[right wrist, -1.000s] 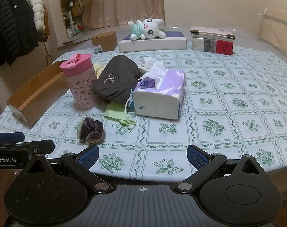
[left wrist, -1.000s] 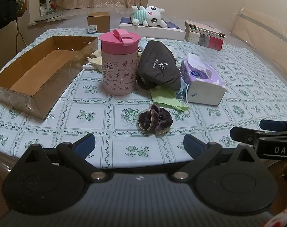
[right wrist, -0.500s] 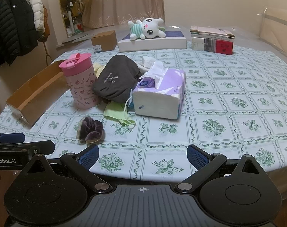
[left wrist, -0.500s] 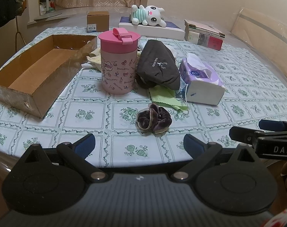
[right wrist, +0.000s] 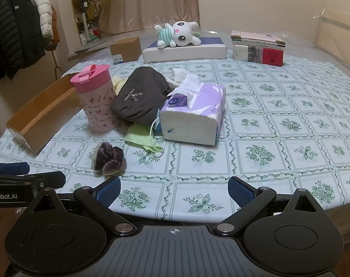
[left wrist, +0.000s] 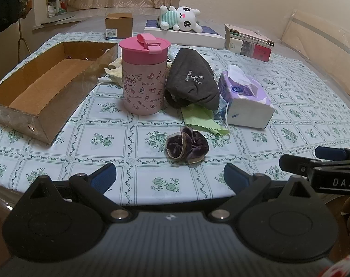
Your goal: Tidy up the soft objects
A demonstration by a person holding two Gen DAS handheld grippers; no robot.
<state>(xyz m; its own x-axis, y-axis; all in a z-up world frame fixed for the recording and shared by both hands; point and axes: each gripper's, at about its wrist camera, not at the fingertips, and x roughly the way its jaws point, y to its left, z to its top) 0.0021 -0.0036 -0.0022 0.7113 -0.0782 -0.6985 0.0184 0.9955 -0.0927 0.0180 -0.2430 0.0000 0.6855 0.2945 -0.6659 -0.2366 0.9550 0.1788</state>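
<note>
Grippers first: your left gripper [left wrist: 170,175] hangs at the near edge of the table [left wrist: 59,138] with its blue-padded fingers spread wide, nothing between them and nothing touching them. Your right gripper [right wrist: 174,190] sits the same way, jaws far apart and empty, just beside the left one; each shows at the edge of the other's view.

Straight ahead of your left gripper lies the dark purple scrunchie [left wrist: 187,145], alone on the patterned cloth and near the table edge. Just behind it a green cloth [left wrist: 201,118] lies flat, with its far end tucked under the dark grey hat [left wrist: 192,79]. That hat leans against the pink lidded cup [left wrist: 143,75] on one side and touches the purple tissue pack [left wrist: 245,100] on the other. A white mask loop [right wrist: 155,136] trails out from between the hat and the tissue pack, over the green cloth. A cream fabric piece [left wrist: 113,71] pokes out behind the cup.

To your left, the open cardboard tray [left wrist: 47,83] stands with nothing visible inside. At the far side you have a plush rabbit [left wrist: 181,19] lying on a flat white box [left wrist: 186,37], a small brown carton [left wrist: 118,25] and a stack of books [left wrist: 248,42].
</note>
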